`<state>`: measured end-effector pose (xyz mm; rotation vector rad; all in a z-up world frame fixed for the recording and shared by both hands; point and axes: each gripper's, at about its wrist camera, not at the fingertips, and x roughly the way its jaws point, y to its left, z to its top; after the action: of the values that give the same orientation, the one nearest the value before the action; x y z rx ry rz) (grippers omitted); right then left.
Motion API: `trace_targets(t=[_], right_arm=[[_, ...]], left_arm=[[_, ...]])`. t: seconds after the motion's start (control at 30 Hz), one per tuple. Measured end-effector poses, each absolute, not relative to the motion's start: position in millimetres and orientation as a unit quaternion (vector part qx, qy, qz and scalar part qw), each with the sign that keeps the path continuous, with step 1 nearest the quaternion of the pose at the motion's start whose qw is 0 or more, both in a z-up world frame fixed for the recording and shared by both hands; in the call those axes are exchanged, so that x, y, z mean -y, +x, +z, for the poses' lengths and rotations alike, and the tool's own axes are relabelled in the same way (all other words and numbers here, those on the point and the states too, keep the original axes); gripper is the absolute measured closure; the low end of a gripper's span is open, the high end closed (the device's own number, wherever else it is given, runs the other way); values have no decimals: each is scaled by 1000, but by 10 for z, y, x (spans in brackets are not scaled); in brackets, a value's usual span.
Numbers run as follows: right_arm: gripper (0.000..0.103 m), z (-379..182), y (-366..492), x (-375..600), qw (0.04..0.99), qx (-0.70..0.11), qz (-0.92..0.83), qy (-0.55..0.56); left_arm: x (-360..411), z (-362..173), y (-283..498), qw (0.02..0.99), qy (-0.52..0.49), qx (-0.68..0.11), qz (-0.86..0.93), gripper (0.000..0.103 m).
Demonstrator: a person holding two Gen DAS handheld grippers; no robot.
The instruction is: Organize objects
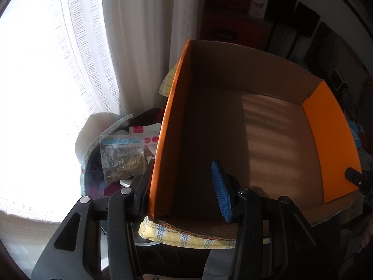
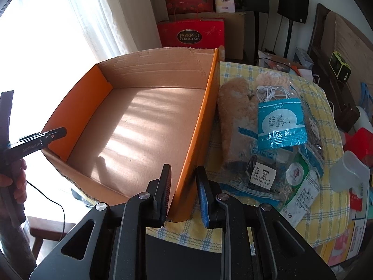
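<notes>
An open cardboard box with orange sides (image 1: 268, 126) (image 2: 130, 126) lies on a yellow checked cloth (image 2: 310, 224); its inside is bare. My left gripper (image 1: 184, 186) is open, its fingers astride the box's left wall near the front corner. My right gripper (image 2: 183, 193) straddles the box's right wall (image 2: 200, 126) with a narrow gap either side; the wall is not clamped. Right of the box lie plastic packets: a blue-labelled pouch (image 2: 281, 122), a dark herb bag (image 2: 263, 175), earphones (image 2: 270, 92). Left of the box lies a zip bag of dried herbs (image 1: 121, 158).
A white curtain (image 1: 58, 70) and bright window fill the left. Red gift boxes (image 2: 191, 32) stand behind the box. A clear measuring cup (image 2: 349, 175) sits at the right edge of the cloth. Speakers and furniture stand at the back right.
</notes>
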<state>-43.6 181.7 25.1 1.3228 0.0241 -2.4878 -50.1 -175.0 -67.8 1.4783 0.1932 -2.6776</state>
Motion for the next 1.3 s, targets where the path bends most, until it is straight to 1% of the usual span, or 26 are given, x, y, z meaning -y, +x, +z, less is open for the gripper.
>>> trace_targets(t=[0.13,0.17,0.2,0.23,0.27,0.33,0.4,0.47,0.6,0.67,0.8,0.87,0.93,1.07,1.2,1.3], right_arm=[[78,262,-451,-1817,162,0,-872,461],[66,259,-464,-1841,162,9,-872,462],[61,258,-473,-1867,159,16,-872,463],[55,269,-475,-1896,155,19,-874,460],[55,288,-465,-1919,152,20,-876,457],[55,338,-445,-1975,155,25,-878,452],[55,409,-417,-2039,158,30,-882,444],[55,494,-394,-2128,152,32,-888,434],[55,609,-371,-2406,126,39,-897,422],[55,639,-383,-2567,104,37,-901,419],[55,647,-447,-2942,61,40,-904,420],[55,642,-483,-3107,40,41,-905,422],[55,639,-522,-3243,27,42,-905,422],[55,640,-604,-3344,14,39,-905,422],[55,630,-727,-3281,26,40,-904,425],[60,582,-856,-3172,34,32,-901,431]], left_arm=[[1755,-689,-517,43,482,-69,-872,59],[1768,-686,-518,52,480,-71,-873,54],[1808,-698,-535,61,476,-71,-874,48],[1831,-683,-531,68,471,-72,-877,37],[1848,-669,-532,72,467,-73,-879,27],[1859,-654,-561,73,466,-67,-879,26],[1840,-662,-609,77,467,-47,-880,30],[1815,-702,-665,77,477,-34,-875,53],[1765,-802,-729,68,487,-25,-870,65],[1747,-868,-759,63,492,-23,-868,79],[1737,-945,-795,66,493,-19,-867,83],[1750,-950,-810,67,491,-20,-868,88],[1766,-956,-831,64,492,-25,-868,89],[1748,-976,-867,63,492,-23,-868,89],[1735,-993,-907,63,493,-23,-867,89],[1724,-1014,-939,63,494,-23,-867,89]])
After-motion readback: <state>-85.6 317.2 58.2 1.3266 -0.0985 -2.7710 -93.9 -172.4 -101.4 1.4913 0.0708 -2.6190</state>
